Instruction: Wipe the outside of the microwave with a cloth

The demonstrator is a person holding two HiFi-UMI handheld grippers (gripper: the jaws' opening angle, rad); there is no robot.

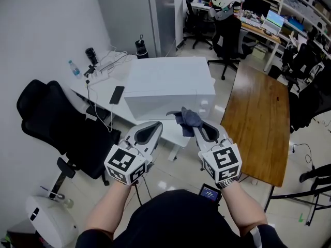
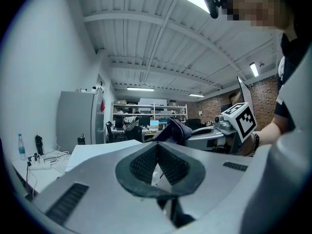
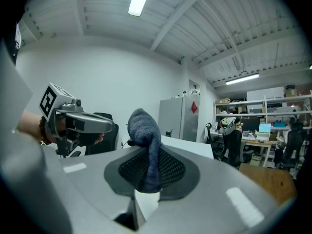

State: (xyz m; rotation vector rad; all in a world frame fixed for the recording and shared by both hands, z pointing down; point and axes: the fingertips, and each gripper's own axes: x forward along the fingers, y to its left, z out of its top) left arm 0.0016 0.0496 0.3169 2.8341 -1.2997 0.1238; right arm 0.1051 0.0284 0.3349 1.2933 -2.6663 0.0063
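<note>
The right gripper [image 1: 198,129] has its jaws drawn in on a dark blue-grey cloth [image 1: 187,119]. They pinch one fold, so a soft bunch stands up past the tips and a short tail hangs down between the pads. Just to its left, the left gripper [image 1: 154,126] has its jaws pressed fully together with nothing between them. The white microwave [image 1: 170,84] sits ahead of and below both grippers on a white desk [image 1: 95,94], and the cloth is not touching it, so no wiping looks to be under way. The cloth seems light, limp and thick-knit; it will likely fold, drag and bunch rather than slide cleanly, and it could work loose from a pinch on so small a fold. A deeper hold through the middle of the bunch would probably leave a broad pad facing the casing. The microwave looks rigid, smooth and probably heavy enough to stay put under light pressure.
</note>
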